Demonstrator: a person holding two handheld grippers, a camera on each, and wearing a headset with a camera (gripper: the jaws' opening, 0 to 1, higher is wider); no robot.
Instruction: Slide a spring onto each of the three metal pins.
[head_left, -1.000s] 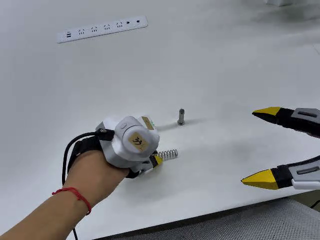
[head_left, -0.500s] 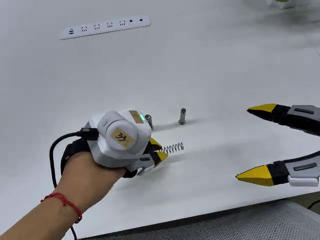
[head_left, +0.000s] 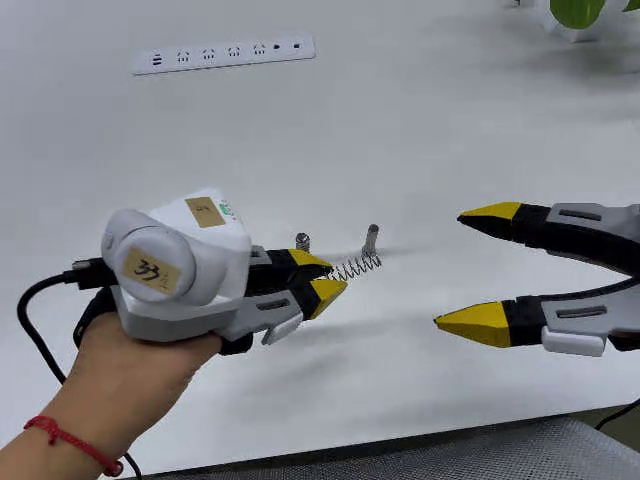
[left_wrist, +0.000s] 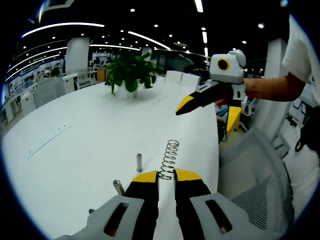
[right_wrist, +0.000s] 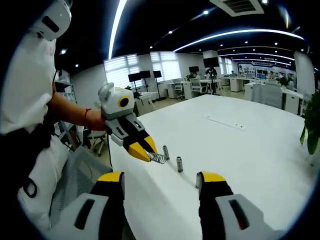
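Where the spring (head_left: 355, 266) is: clamped by one end between the jaws of the left hand-held gripper (head_left: 333, 278). The coil juts forward from the yellow tips, over the middle of the counter (head_left: 450, 120).
Spring, free end: just beside the top of the right-hand pin (head_left: 371, 238). Contact between the two cannot be told.
Left hand-held gripper: jaws drawn together on the spring. A hand (head_left: 130, 380) grips the white body, and the tips point toward the right edge of the counter.
Right hand-held gripper (head_left: 452, 270): jaws wide apart, nothing between them. It sits toward the right edge of the counter, with its tips pointing back at the pins and well apart from them.
Right-hand pin: upright, bare metal, near the middle of the counter.
Left-hand pin (head_left: 302, 241): upright, bare metal, beside the right-hand pin and just behind the upper jaw of the left hand-held gripper.
Power strip (head_left: 225, 54): white, lying flat toward the far left corner of the counter, well apart from the pins.
Plant (head_left: 590, 10): green leaves at the far right corner of the counter.
Cable (head_left: 30, 310): black, looping from the rear of the left hand-held gripper down past the wrist.
Bracelet (head_left: 75, 445): red cord around the wrist of the hand.
Chair (head_left: 480, 450): grey mesh, just beyond the near edge of the counter.
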